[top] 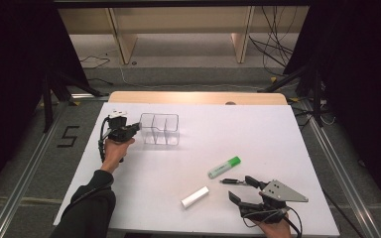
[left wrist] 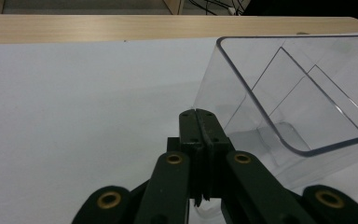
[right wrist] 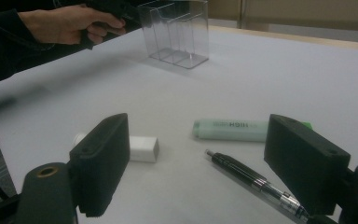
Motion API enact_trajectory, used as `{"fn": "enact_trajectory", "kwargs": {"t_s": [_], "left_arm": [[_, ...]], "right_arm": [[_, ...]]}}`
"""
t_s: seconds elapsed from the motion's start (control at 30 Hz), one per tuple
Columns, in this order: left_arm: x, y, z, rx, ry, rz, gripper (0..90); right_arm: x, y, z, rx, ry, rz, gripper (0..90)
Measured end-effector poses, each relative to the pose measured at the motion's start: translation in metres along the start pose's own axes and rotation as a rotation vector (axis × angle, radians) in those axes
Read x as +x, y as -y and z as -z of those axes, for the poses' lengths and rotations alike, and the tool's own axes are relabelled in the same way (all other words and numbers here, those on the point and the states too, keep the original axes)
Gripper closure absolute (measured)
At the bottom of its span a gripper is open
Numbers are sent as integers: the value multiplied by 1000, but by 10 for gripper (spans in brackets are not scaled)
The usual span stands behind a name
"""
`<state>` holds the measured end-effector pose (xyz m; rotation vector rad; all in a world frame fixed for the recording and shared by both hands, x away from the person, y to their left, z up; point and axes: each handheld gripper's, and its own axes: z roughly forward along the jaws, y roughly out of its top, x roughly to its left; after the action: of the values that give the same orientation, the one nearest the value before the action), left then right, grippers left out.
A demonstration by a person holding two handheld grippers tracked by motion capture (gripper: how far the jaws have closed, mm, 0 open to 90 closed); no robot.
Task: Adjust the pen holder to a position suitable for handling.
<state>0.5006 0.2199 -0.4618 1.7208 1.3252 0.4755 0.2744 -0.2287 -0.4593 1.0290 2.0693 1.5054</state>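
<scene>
The left gripper (left wrist: 199, 122) has its jaws pressed together on the near wall of the clear acrylic organizer (top: 160, 129), pinching the thin panel at its rim. The organizer, divided into compartments, stands toward the far left corner of the white table (top: 258, 144).

The right gripper (right wrist: 212, 163) rests near the table's front right corner, jaws spread with nothing between them; the black pen (right wrist: 254, 179) lies just ahead of them.

Risk: the smooth wall may slip from the narrow pinch, and a pull applied high on the rim could tip the light organizer. A careless sweep of the right gripper may roll the pen, the green highlighter (top: 224, 167) or the white cylindrical stick (top: 195, 197) off the front edge.

Legible writing: "HIGH" on the highlighter barrel, seen upside down; a taped "5" (top: 67, 136) on the floor.
</scene>
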Motion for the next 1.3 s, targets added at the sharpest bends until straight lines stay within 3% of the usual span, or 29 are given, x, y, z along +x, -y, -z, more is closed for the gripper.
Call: {"fn": "enact_trajectory", "kwargs": {"t_s": [0.13,0.63,1.3], "left_arm": [[-7,-1,-2,17,18,-26,892],[-23,-5,-9,27,44,-34,892],[-69,-7,-24,34,130,-52,892]], "right_arm": [[0,0,1,0,-2,1,232],[1,0,-2,8,-6,-2,233],[2,1,-2,11,-8,4,233]]}}
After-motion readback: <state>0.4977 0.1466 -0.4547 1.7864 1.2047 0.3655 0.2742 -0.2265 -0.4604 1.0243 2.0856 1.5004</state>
